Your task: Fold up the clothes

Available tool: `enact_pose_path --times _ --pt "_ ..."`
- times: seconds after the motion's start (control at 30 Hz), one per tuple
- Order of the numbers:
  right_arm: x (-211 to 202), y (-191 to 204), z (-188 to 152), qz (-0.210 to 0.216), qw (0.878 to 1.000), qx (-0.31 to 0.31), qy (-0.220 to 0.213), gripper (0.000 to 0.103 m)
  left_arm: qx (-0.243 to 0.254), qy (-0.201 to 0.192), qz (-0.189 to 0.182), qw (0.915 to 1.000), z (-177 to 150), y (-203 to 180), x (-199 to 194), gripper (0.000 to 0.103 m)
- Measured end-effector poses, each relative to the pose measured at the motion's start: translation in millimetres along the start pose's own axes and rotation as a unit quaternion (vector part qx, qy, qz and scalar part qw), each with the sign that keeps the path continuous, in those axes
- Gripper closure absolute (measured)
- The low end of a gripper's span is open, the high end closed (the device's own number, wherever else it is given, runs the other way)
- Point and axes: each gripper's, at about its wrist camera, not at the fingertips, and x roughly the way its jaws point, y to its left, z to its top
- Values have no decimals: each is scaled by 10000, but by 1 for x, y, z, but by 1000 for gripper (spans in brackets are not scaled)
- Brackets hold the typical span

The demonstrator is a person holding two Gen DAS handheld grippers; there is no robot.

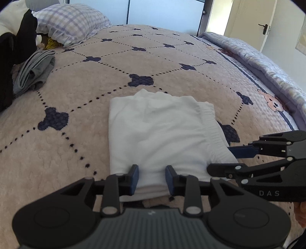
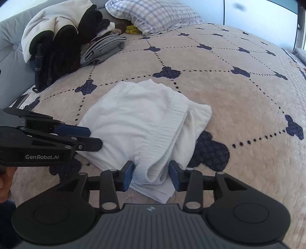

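**White shorts, folded small, wait between two spread grippers**

White cotton shorts (image 1: pixel 158 132) lie folded in a compact stack near the front edge of the bed (image 1: pixel 107 82), elastic waistband turned toward the right side. The left hand-held gripper (image 1: pixel 152 179) stands with its blue pads spread on either side of the near hem, gripping nothing; the right hand-held gripper (image 2: pixel 151 176) is likewise spread, straddling the near corner where the layers bunch (several edges peek out below). The step in hand looks like taking hold of that near edge for a last fold or a tidy-up. Done well, each gripper should close on all layers at once, low against the quilt, then lift together so the stack does not slide apart. A grey folded garment (image 2: pixel 103 49) and a checked pillow (image 2: pixel 155 15) sit well apart near the headboard.
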Motion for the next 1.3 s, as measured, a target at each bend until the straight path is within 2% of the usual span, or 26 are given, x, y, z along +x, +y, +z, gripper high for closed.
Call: enact_pose_path --times 0.57,0.7,0.77,0.83,1.0,1.3 --pt "-10 -7 -4 179 9996 210 113 59 262 -14 146 9995 0 -8 1 69" --pt "-23 -15 3 442 9974 513 -239 59 298 -19 164 9994 -1 -9 1 69" --pt "-29 -18 8 447 9961 636 -408 58 328 -22 183 9993 0 -10 2 69" --pt "-27 -20 9 395 9959 703 -401 53 368 -25 208 9991 0 -11 2 69" --pt "-1 -26 -2 227 9968 751 160 51 396 -28 208 9990 0 -11 2 69" --pt "-9 -44 -7 460 9914 1209 184 46 479 -45 228 9986 0 -12 0 66"
